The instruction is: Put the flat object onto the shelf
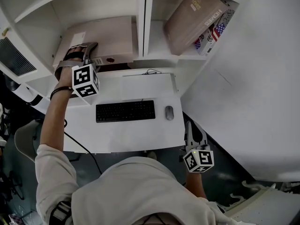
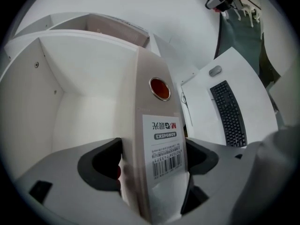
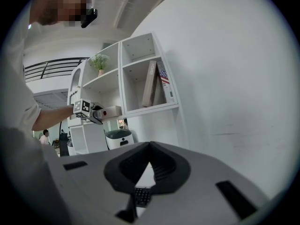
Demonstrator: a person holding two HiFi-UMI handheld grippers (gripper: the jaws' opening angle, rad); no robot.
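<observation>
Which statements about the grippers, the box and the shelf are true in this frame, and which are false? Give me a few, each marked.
1. The flat box stands between the left gripper's jaws. True.
2. The right gripper holds the mouse. False: its jaws are together on nothing; the mouse lies on the desk beside the keyboard.
3. The flat box reaches into the left compartment of the shelf. True.
4. The right compartment is empty. False: a second box leans there beside a flag-printed book.
</observation>
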